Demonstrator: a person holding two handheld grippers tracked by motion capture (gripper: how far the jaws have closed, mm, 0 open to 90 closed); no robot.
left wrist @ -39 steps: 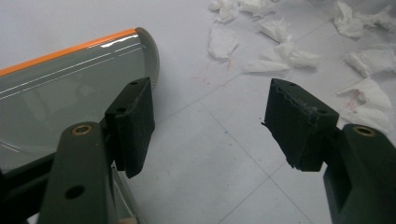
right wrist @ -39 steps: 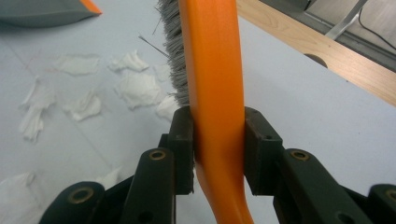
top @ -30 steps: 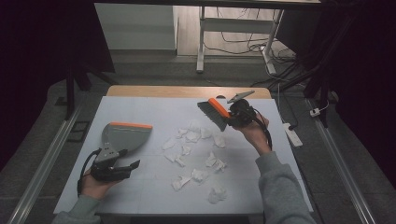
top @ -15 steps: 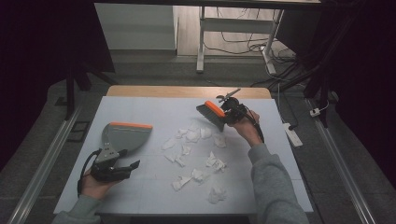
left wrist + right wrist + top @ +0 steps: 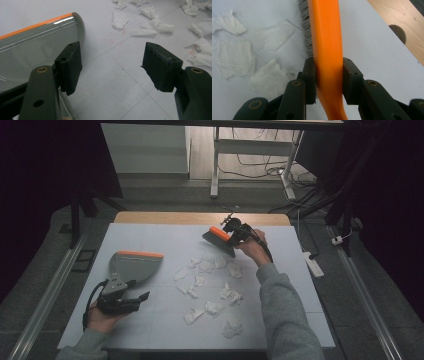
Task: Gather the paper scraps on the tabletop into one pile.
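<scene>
Brush: orange back, grey bristles, held at the far edge of the paper scraps, bristles down toward the counter. Right claw: clamped on the brush's orange handle, one jaw against each side. Dustpan: grey with an orange lip, lying flat to the left of the scraps, well apart from the brush. Left claw: jaws spread wide with bare counter between them, just beside the dustpan's near end.

No readable text, labels, brands, numbers or signs anywhere.
</scene>
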